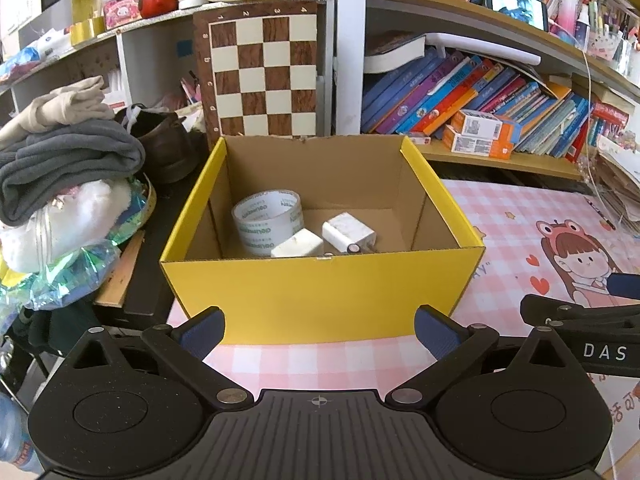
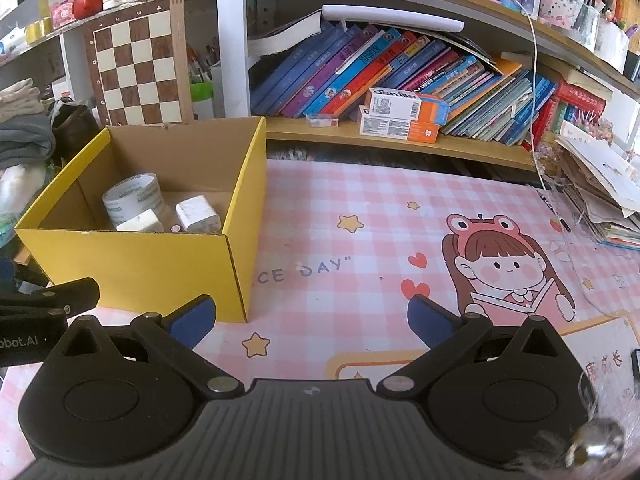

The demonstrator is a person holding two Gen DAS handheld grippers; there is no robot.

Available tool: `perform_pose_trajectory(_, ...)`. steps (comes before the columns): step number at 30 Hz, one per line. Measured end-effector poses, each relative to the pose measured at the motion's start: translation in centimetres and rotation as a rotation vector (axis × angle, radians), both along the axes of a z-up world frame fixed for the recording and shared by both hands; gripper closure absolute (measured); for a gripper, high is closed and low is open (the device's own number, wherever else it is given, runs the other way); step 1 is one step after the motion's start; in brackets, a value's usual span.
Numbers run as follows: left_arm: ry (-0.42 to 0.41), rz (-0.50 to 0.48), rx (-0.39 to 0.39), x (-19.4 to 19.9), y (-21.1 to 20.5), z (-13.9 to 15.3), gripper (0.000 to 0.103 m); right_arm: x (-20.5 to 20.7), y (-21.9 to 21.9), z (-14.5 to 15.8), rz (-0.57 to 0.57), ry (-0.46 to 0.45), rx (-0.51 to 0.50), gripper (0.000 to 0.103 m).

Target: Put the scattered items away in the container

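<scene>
A pink checked desk mat (image 2: 360, 208) carries the yellow box (image 2: 152, 268) at its left end.

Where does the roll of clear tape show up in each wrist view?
Left wrist view: the roll of clear tape stands centre-left in the picture, inside the yellow box, at its left side.
Right wrist view: the tape is at the left of the picture, in the same box.
Shared landmark: the chessboard propped behind the box.

Cardboard box (image 1: 320, 296) matt; tape roll (image 1: 267, 216) glossy plastic.
</scene>
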State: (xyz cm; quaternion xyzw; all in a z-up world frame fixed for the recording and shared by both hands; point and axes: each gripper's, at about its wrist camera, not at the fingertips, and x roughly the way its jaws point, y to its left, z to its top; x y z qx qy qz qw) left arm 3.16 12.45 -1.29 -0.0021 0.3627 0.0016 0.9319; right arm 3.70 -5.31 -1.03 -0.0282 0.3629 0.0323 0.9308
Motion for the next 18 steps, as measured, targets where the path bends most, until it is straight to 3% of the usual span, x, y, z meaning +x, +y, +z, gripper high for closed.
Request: perform_pose_trajectory(18,0.04,-0.033,-0.03,0.28,-0.96,-0.86,0.001,-0.33,-0.54,-0.28,-0.022,0.009,-0.031,0.0)
